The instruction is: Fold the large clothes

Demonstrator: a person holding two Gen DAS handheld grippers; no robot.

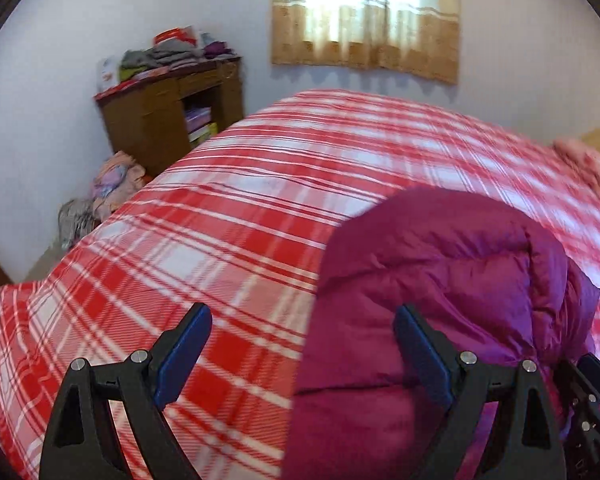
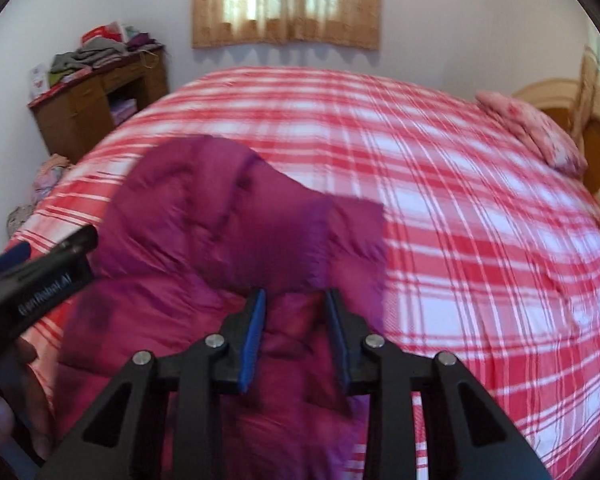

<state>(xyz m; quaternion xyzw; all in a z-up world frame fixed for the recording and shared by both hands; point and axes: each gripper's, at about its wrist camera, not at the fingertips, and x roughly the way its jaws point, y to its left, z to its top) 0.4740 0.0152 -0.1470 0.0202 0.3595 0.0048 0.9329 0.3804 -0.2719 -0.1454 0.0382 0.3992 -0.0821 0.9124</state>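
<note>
A magenta puffer jacket (image 2: pixel 204 216) lies bunched on the near side of a bed with a red and white plaid cover (image 2: pixel 440 200). My right gripper (image 2: pixel 296 296) is shut on a thick fold of the jacket, which fills the gap between its blue pads (image 2: pixel 252 332). In the left wrist view the jacket (image 1: pixel 420 264) sits at the right. My left gripper (image 1: pixel 304 312) is open wide, one finger over the plaid cover (image 1: pixel 220 208) and the other against the jacket's edge, gripping nothing. The left gripper's black body (image 2: pixel 40 276) shows at the left of the right wrist view.
A brown wooden cabinet (image 1: pixel 160 112) with stacked folded clothes stands against the far left wall. A heap of clothes (image 1: pixel 112 184) lies on the floor beside it. A pink pillow (image 2: pixel 532 132) and a wooden headboard (image 2: pixel 556 92) are at the bed's right end. A curtained window (image 1: pixel 364 16) is behind.
</note>
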